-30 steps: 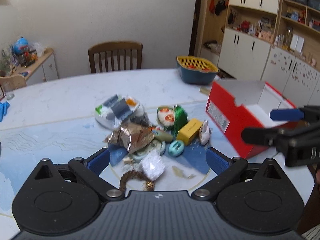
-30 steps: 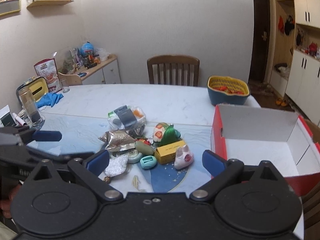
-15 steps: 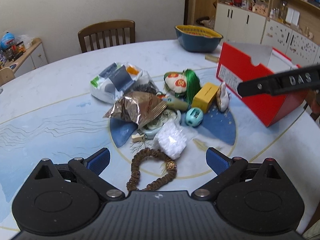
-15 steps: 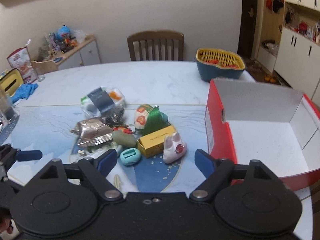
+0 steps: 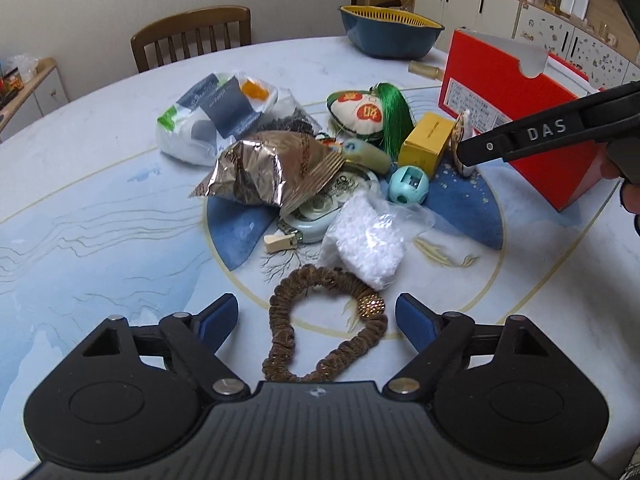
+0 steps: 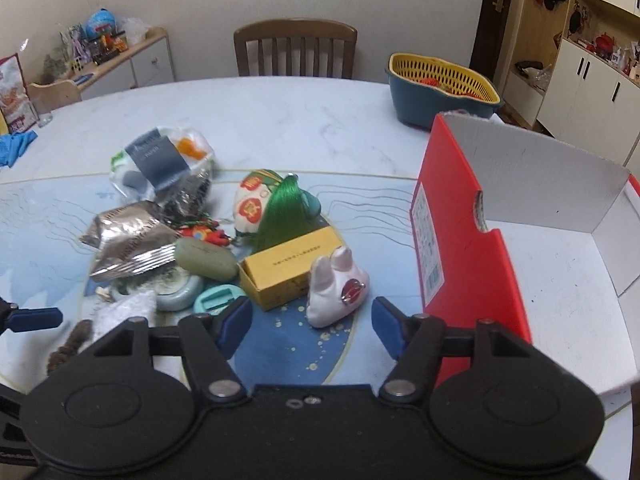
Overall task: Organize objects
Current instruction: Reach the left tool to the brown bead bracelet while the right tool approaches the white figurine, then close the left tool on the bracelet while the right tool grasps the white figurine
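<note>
My left gripper [image 5: 316, 318], fingers spread wide and empty, straddles the brown scrunchie [image 5: 324, 324] (right gripper [image 6: 312, 320] likewise gapes before the white bunny [image 6: 336, 292]).

Left gripper [image 5: 316, 318]: black ribbed body, two round housings, silver screws
Fingers [image 5: 218, 316]: blue pads on black arms
Right gripper [image 6: 311, 322]: black, same build
Marking: white "DAS" lettering

"DAS" in pale letters on black arm of right gripper [image 5: 532, 136] at 3 o'clock, "40" on round pale-blue tape-measure case [image 5: 320, 208] at centre
</note>
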### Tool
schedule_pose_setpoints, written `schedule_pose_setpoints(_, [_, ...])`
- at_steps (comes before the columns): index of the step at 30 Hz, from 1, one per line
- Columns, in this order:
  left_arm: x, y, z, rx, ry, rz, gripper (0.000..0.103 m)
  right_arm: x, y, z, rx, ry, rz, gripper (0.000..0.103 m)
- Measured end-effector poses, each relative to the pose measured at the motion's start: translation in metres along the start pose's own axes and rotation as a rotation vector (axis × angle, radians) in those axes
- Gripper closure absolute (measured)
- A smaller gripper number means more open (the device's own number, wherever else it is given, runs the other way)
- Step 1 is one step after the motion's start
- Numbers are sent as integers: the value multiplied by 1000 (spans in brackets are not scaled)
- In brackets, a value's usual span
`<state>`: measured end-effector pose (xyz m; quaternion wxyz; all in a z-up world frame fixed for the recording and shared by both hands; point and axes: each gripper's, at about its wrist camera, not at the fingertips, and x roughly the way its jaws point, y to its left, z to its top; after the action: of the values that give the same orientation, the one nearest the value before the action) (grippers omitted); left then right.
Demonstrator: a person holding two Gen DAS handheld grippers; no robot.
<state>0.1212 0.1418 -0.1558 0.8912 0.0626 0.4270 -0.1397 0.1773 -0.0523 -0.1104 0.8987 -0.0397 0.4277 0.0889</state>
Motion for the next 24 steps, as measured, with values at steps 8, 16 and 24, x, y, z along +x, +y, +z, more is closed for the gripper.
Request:
schedule_pose_setpoints(8, [6, 1, 1, 29, 0, -6, 20, 24, 1, 5, -46, 23, -55, 45])
schedule_pose_setpoints(16, [3, -4, 4, 62, -1, -21, 46, 38, 1, 8, -74, 33, -83, 47])
schedule_pose_setpoints(24, [0, -1, 4, 47, 4, -13, 77, 40, -3, 9, -59, 53, -64, 65])
